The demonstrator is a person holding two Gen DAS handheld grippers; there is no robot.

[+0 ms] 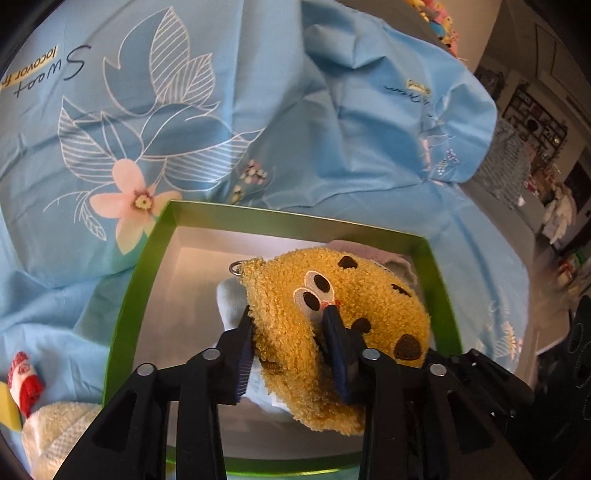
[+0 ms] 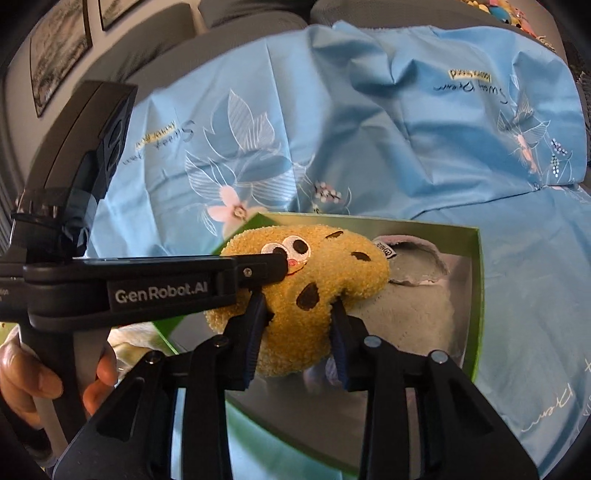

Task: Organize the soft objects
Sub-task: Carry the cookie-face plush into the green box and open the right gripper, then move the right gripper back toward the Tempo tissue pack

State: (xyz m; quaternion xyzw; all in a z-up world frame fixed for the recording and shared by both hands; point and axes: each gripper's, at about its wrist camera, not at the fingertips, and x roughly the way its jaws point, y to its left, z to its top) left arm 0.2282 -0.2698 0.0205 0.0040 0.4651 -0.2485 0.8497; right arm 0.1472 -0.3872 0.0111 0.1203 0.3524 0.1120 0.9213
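Note:
A yellow cookie-shaped plush [image 1: 343,325] with dark spots and a face hangs over the green box [image 1: 125,306]. My left gripper [image 1: 290,310] is shut on its left part. My right gripper [image 2: 299,299] is shut on its lower edge [image 2: 295,332], seen over the same box [image 2: 476,295]. A grey-pink plush [image 2: 413,295] lies inside the box at the right, partly hidden by the cookie. The left gripper's body [image 2: 147,288] crosses the right wrist view from the left.
The box sits on a blue floral sheet [image 1: 258,110]. A cream knitted plush [image 1: 59,435] and a red-white toy [image 1: 24,380] lie left of the box. A pile of colourful toys [image 1: 439,18] sits far back. A hand [image 2: 22,376] holds the left gripper's handle.

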